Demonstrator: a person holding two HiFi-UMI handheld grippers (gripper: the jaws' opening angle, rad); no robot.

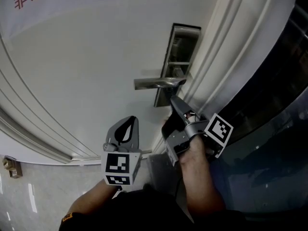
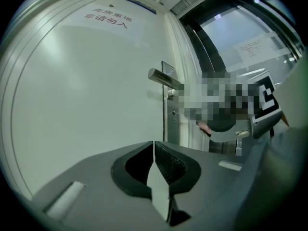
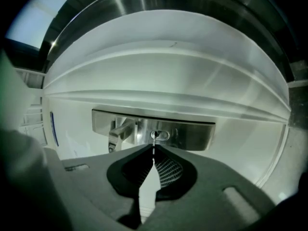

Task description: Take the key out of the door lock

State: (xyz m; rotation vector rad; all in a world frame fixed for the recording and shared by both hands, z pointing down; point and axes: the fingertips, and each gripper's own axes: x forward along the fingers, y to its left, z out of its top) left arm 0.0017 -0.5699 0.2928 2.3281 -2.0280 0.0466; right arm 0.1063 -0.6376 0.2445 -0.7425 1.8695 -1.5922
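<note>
Grey right gripper [image 1: 174, 100], closed, points at the door lock [image 1: 182, 44]; left gripper [image 1: 131, 120], closed, hangs lower.

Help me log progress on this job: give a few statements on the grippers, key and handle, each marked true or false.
1. The left gripper grips the handle. False: it hangs clear of the door, shut and empty.
2. The key sits in the lock. True.
3. The right gripper is closed on the key. True.
4. The handle is a round knob. False: it is a lever.
</note>
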